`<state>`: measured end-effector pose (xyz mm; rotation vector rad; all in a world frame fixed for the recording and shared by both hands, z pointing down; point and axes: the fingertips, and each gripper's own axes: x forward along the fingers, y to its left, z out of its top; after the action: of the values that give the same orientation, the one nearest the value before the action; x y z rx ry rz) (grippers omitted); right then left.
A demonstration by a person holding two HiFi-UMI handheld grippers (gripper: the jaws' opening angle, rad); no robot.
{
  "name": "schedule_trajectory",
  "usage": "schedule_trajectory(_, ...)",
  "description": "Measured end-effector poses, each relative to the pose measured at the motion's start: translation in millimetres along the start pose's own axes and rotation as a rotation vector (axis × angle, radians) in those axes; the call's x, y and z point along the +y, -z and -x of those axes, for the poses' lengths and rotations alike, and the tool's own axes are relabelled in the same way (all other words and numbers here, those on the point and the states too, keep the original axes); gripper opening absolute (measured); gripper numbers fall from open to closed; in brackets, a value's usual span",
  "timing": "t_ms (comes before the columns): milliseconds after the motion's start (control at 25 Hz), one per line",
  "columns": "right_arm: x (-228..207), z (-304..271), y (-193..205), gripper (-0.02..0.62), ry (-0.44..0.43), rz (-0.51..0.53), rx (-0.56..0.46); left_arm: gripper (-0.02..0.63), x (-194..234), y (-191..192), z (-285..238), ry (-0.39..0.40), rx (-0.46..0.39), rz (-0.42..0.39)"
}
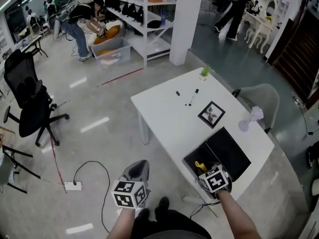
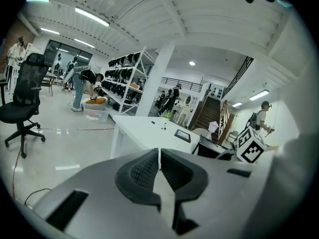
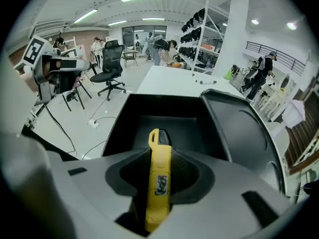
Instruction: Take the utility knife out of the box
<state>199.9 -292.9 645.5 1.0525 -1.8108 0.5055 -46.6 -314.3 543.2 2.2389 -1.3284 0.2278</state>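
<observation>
— At the near corner of the white worktop (image 1: 164, 113) we see the black box (image 1: 192, 159), open, with its lid (image 1: 230, 151) lying flat beside it. Where is the utility knife (image 3: 158, 176)?
— We find it between the jaws of the right gripper (image 1: 205, 169). It is yellow, it stands on its narrow edge, and its front end points into the box.
— Do the jaws press on it?
— Yes, in the right gripper view both pads (image 3: 188, 171) touch its sides, so they pinch it. We cannot tell if the knife rests on the box bottom or hangs free of it.
— And the left gripper (image 2: 159, 159)?
— We hold it off the worktop, over the floor (image 1: 99, 108), to the left of the box and well apart from it. Its jaws are pressed together, pad against pad.
— What else lies on the worktop?
— Farther away we see a framed picture (image 1: 211, 114), a pen (image 1: 193, 97) and a small green plant (image 1: 205, 73) at the far corner.
</observation>
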Motion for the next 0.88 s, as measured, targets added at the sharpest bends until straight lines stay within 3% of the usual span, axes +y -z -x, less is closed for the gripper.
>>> schedule_trajectory(440,2,4,1,0.120,0.009,0.032,-0.010,0.020,-9,-4,0,0.025,0.007,-0.033)
schedule_trajectory(880,4,35,-22,0.120,0.009,-0.110,-0.216,0.020,-21,-7,-2,0.061,0.015,-0.066)
